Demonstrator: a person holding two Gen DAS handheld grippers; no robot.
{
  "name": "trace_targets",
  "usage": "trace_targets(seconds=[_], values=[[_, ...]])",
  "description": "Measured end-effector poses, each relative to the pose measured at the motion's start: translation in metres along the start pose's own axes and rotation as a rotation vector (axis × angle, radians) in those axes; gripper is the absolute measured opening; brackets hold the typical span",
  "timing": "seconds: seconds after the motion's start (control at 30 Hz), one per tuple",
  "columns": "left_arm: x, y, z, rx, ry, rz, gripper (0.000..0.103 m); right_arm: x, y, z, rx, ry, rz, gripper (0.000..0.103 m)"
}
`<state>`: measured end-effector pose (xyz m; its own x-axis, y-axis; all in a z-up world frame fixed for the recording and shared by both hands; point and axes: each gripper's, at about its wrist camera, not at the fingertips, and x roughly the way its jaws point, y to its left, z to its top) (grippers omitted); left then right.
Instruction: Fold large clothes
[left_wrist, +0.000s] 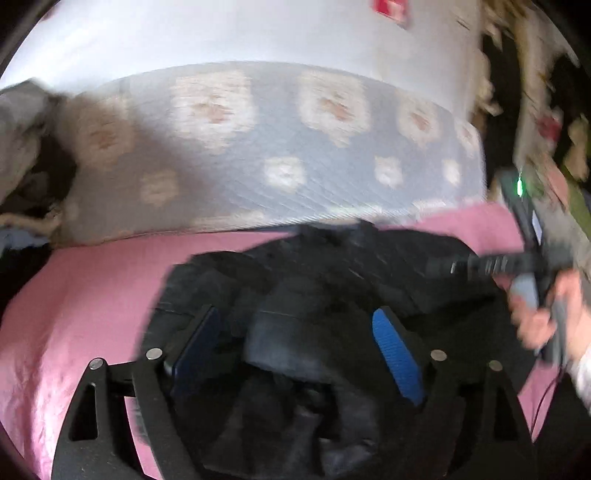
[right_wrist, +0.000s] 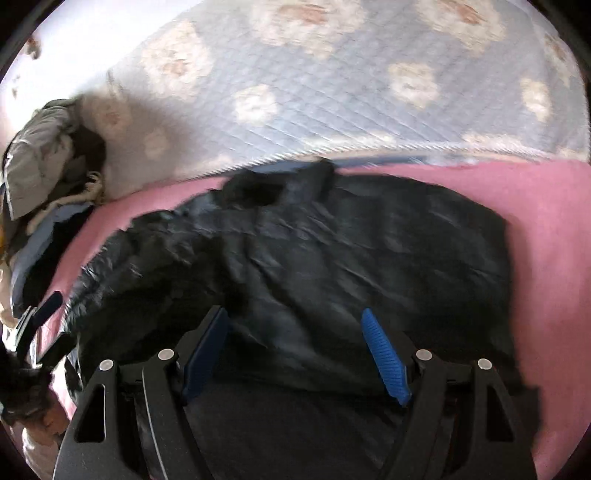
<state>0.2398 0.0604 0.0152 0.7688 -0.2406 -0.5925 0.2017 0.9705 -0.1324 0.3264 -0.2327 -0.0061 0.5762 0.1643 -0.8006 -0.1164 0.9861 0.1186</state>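
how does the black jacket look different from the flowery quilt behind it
The jacket is plain black with a slight sheen; the quilt is pale blue with cream and pink flowers. The jacket lies crumpled and creased on the pink sheet; the quilt looks smooth, with fine stitched lines. The jacket lies close to the cameras; the quilt lies further back. Both are soft fabric lying on the bed.

No writing, brand, number or sign can be read in either view. A red patch with white marks (left_wrist: 390, 10) sits on the white wall at about one o'clock in the left wrist view, but it is too blurred to read.
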Motion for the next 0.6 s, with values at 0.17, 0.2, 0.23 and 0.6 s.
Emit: trace_targets(seconds=[0.17, 0.2, 0.23, 0.6], values=[[-0.001, 0.041, 0.008, -0.016, -0.02, 0.192, 0.084, 0.051, 0.046, 0.005, -0.095, 0.037, 0.126, 0.077], [0.0, 0.047, 0.008, -0.012, -0.025, 0.227, 0.084, 0.059, 0.052, 0.004, -0.099, 0.047, 0.115, 0.077], [0.001, 0.053, 0.009, -0.013, -0.036, 0.262, 0.084, 0.069, 0.057, 0.002, -0.093, 0.052, 0.103, 0.076], [-0.006, 0.068, 0.009, -0.08, -0.109, 0.369, 0.084, 0.068, 0.043, -0.001, -0.093, 0.028, 0.054, 0.01]])
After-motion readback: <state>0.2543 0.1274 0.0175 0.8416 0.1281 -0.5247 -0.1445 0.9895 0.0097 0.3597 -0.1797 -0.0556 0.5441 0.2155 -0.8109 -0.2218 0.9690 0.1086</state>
